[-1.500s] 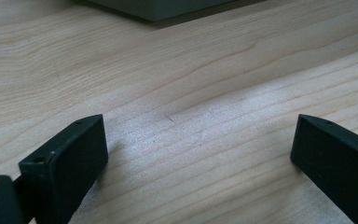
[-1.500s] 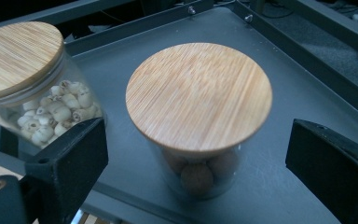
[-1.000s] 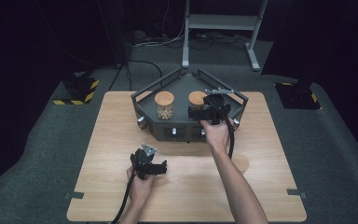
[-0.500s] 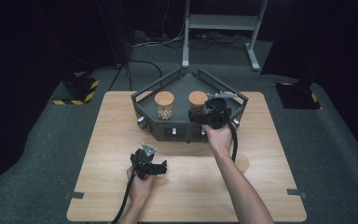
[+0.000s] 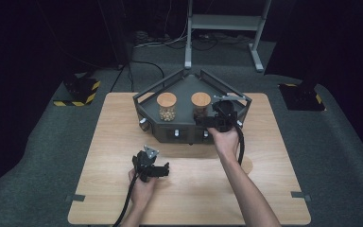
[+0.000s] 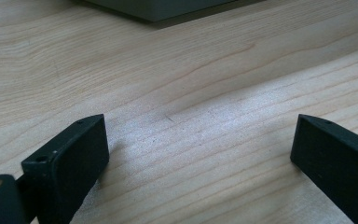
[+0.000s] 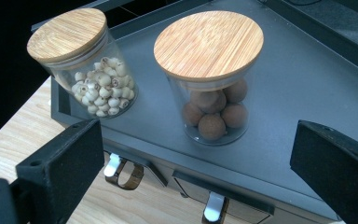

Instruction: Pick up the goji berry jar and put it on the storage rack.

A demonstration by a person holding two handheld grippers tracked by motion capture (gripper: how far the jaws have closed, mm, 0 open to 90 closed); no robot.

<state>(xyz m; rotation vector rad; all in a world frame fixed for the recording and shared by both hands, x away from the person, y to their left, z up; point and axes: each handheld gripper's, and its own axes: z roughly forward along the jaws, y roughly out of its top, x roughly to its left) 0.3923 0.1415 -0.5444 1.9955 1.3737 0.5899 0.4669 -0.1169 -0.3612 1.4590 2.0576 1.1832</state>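
a: what has been changed?
b: the right gripper (image 5: 211, 117) has been lowered slightly toward the brown-ball jar (image 7: 210, 77) on the tray (image 7: 307, 88), jaws wide.
a: meaning?
b: a grasp seems prepared; the left gripper (image 5: 157, 166) is rested wide, empty.

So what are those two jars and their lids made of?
Both jars, and, look like clear glass, maybe plastic: the contents show through and the walls glint. The lids look like pale bamboo or wood, matte, with fine parallel grain.
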